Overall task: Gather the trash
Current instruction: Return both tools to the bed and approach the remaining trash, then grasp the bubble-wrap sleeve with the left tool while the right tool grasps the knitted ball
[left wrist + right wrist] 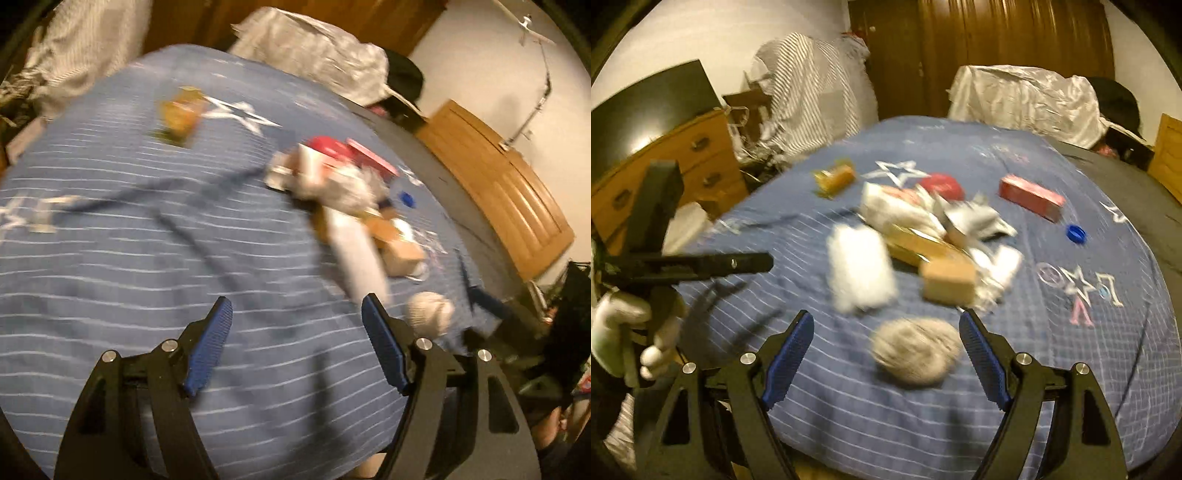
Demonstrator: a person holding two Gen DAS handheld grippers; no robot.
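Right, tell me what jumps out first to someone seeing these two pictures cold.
First comes the heap of trash in the middle of the blue striped bedspread: white wrappers, a tan cardboard box, and a red box at its far right. Nearer, a grey crumpled ball lies just ahead of the open right gripper. The left gripper, also open, hovers over bare bedspread.
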